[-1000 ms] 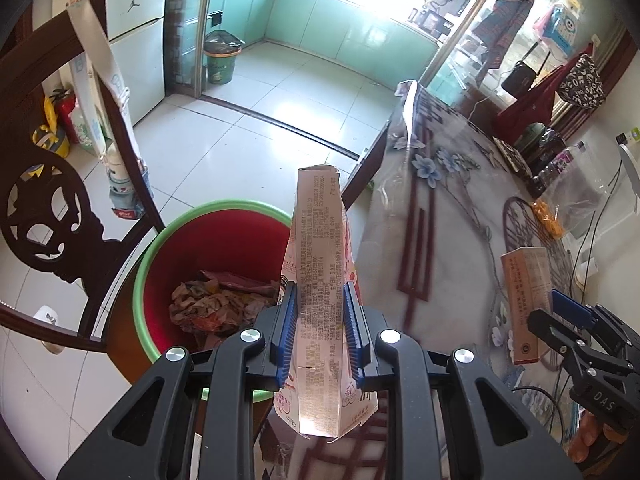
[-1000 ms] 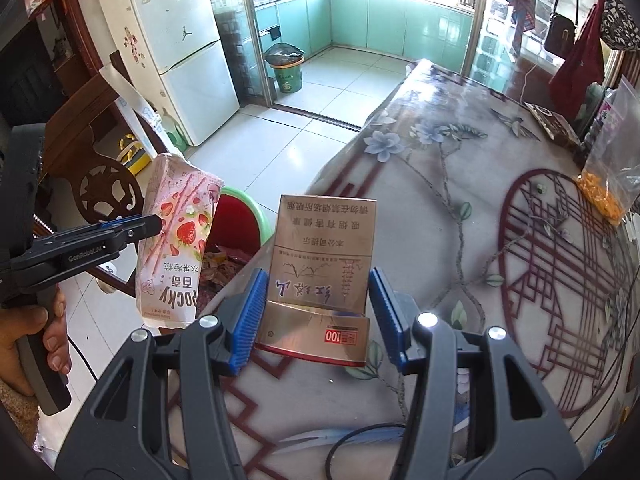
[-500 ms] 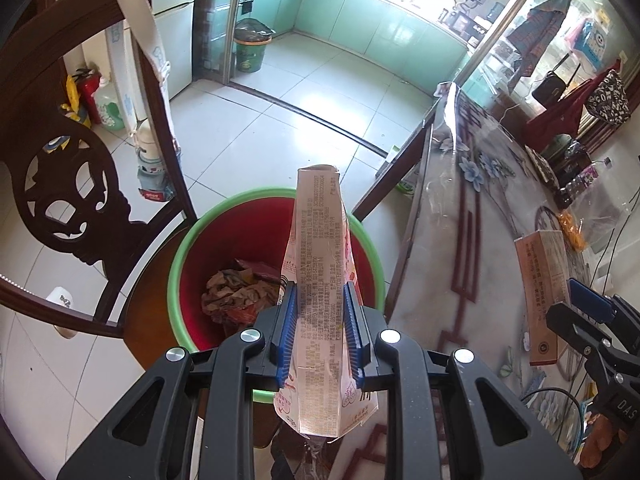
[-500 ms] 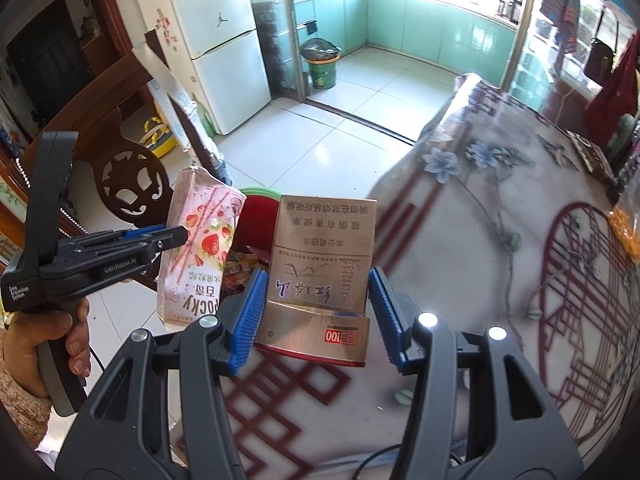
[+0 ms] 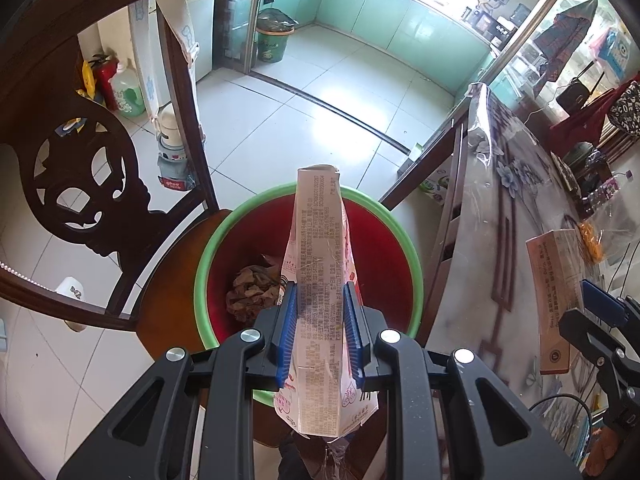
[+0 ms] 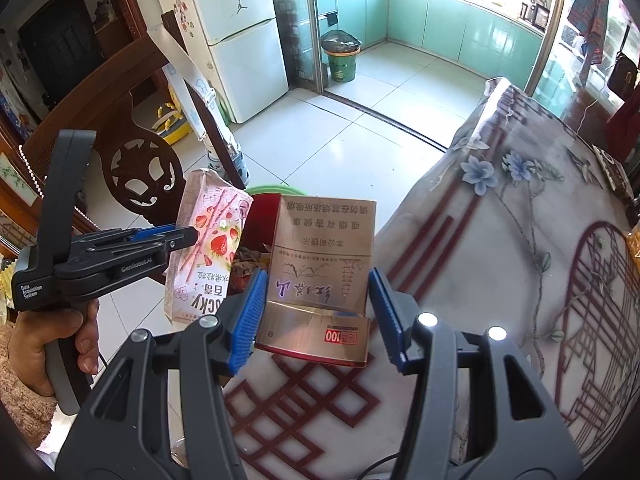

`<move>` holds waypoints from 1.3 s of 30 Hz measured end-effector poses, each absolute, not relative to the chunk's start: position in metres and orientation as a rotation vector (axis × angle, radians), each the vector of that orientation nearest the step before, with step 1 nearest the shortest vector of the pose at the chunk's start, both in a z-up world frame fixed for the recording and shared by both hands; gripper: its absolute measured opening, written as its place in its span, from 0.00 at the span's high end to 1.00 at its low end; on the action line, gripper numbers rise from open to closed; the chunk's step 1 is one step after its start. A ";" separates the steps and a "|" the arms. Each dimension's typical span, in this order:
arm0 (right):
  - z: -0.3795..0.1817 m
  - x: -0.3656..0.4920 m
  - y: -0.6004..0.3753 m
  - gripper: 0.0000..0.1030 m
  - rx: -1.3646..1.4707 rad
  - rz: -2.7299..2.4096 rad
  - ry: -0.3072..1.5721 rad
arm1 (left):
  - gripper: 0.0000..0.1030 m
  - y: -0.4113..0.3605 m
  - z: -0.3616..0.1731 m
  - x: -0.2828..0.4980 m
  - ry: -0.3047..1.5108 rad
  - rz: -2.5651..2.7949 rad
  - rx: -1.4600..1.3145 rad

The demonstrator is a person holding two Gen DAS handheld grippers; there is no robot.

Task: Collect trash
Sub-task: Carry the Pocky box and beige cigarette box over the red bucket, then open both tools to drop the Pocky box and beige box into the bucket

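Right now each gripper has a piece of trash clamped between its blue-ridged fingers. The left gripper [image 5: 320,330] is closed on a pink and white strawberry biscuit-stick carton [image 5: 320,280], squeezing its narrow sides a little below the middle of its length. That carton is creased and dented, printed with small text on the face turned to the left wrist view and with strawberries and biscuit sticks on the face seen from the right. Its long axis runs straight out along the fingers, the far flap end pointing away and downward, the torn near end hanging back past the pads. It hangs above a round red bucket with a green rim [image 5: 208,264], which stands on the seat of a dark carved wooden chair [image 5: 76,184] and already holds crumpled brown wrappers [image 5: 250,290].

The right gripper [image 6: 316,316] grips a flat gold cigarette pack with a red band [image 6: 324,264] by its two side edges near the hinged lid end. Its broad face is up toward the camera, printing upside down, long axis in line with the fingers. It is held just over the edge of the surface with the floral and red lattice covering [image 6: 520,220], its far end toward the bucket.
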State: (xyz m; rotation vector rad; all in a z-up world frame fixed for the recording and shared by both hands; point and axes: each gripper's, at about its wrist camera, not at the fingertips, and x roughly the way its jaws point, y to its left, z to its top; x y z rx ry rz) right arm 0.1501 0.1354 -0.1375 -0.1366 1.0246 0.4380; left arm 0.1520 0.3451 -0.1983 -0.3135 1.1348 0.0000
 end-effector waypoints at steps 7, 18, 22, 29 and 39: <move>-0.143 0.157 0.150 0.50 -0.150 0.465 1.037 | 0.80 0.346 -0.202 0.158 1.146 0.002 -0.302; -0.156 0.170 0.178 0.50 -0.176 0.518 1.069 | 0.80 0.354 -0.215 0.168 1.168 0.034 -0.301; -0.156 0.170 0.183 0.50 -0.182 0.530 1.070 | 0.80 0.357 -0.215 0.169 1.166 0.044 -0.309; -0.158 0.171 0.183 0.46 -0.170 0.552 1.073 | 0.79 0.359 -0.211 0.164 1.163 0.064 -0.320; -0.145 0.162 0.166 0.39 -0.121 0.546 1.041 | 0.36 0.355 -0.193 0.145 1.104 0.090 -0.337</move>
